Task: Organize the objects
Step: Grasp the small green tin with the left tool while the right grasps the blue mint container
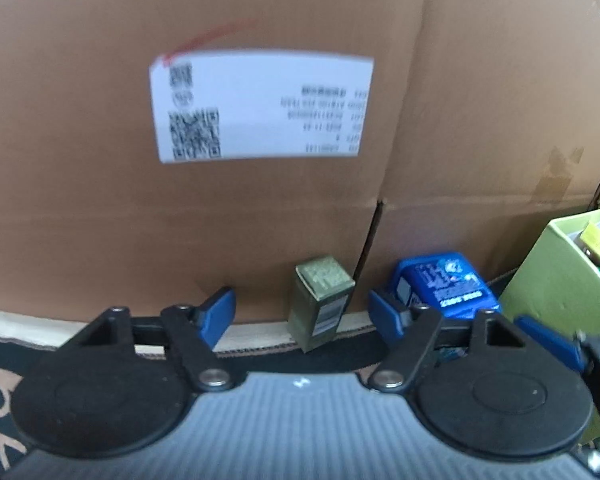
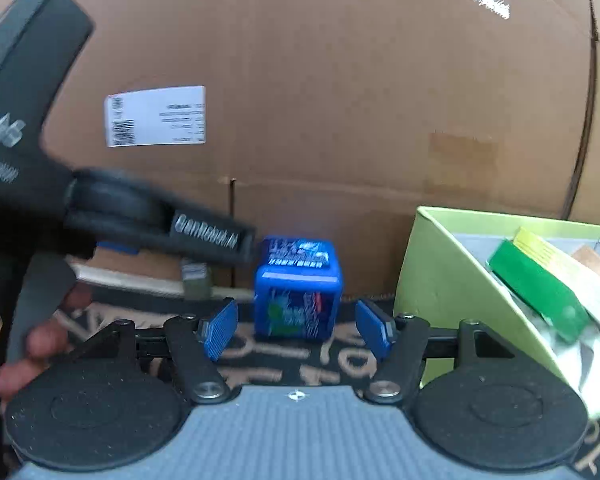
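Currently, my left gripper [image 1: 302, 314] stands with its 2 blue pads apart, and the olive-green carton [image 1: 322, 306] sits upright in the gap between them; neither pad presses on it, so nothing is gripped. I judge this alignment to be a set-up for closing on the carton's 2 narrow sides. My right gripper [image 2: 296, 330] likewise has its pads spread, bracketing the blue cube-shaped box [image 2: 298, 288] without contact; that box stands on the patterned dark mat [image 2: 300, 364], just ahead of the pads.

Both small packages rest at the foot of the large cardboard box [image 1: 260, 216], whose wall, bearing a white shipping label [image 1: 260, 106], blocks any push-through and so favours a grasp from the front. In the right view the left tool's black body crosses the frame, with the fingers [image 2: 32, 340] of my left hand at its trigger.

To the right stands the light-green open bin [image 2: 432, 264], already holding a green packet [image 2: 540, 288] and other flat items. I take it as the likely destination, which would explain why the 2 grippers address the loose packages nearest it.
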Demonstrator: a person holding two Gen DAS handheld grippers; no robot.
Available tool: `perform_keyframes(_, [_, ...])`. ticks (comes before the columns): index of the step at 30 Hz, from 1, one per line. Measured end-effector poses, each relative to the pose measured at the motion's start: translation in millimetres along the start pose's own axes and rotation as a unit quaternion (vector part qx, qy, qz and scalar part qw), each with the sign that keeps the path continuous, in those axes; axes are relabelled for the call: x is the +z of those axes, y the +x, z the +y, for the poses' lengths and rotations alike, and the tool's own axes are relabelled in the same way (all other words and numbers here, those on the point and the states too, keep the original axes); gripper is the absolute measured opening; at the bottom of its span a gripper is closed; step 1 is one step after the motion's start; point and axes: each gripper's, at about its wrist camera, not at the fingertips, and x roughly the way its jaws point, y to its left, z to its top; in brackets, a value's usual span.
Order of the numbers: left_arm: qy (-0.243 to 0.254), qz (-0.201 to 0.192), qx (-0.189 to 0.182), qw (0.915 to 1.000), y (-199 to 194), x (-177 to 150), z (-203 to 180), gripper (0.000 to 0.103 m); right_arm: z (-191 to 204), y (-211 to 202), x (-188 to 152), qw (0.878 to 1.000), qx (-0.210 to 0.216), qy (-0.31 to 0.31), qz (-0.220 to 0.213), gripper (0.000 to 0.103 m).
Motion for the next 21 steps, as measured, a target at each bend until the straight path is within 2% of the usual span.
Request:
perform_keyframes(1, [-0.003,0.006,-0.005,1.0,3,-1,1,0.068,0,6,2,1.0,-0.005,-0.001,0.002,0.069])
perform_keyframes(3, [-0.006,0.021,-0.014,0.9996,8,-3,3,0.046,-2,19,6,1.0,-0.011,0.002,0.009,0.069])
perform_keyframes(4, [-0.011,0.027,-0.024,0.9993,10,-4,5,0.031,-4,24,8,1.0,-0.008,0.005,0.012,0.069])
perform_keyframes(5, [-0.016,0.037,-0.03,0.9987,12,-4,7,0.027,-4,28,9,1.0,-0.004,0.005,0.017,0.068])
perform_keyframes(6, [-0.02,0.041,-0.033,0.9984,13,-5,10,0.026,-5,33,10,1.0,0.004,0.003,0.026,0.061])
perform_keyframes(8, [-0.019,0.041,-0.035,0.9984,8,-9,12,0.023,-7,34,10,0.999,0.013,0.008,0.029,0.06])
perform_keyframes(12, [-0.009,0.041,-0.048,0.998,-19,-22,16,0.022,-15,14,4,0.999,0.021,0.01,0.022,0.06])
perform_keyframes(21, [0.021,0.054,-0.076,0.9955,-114,-96,16,0.023,-37,-88,-32,0.997,0.077,0.002,0.022,0.06])
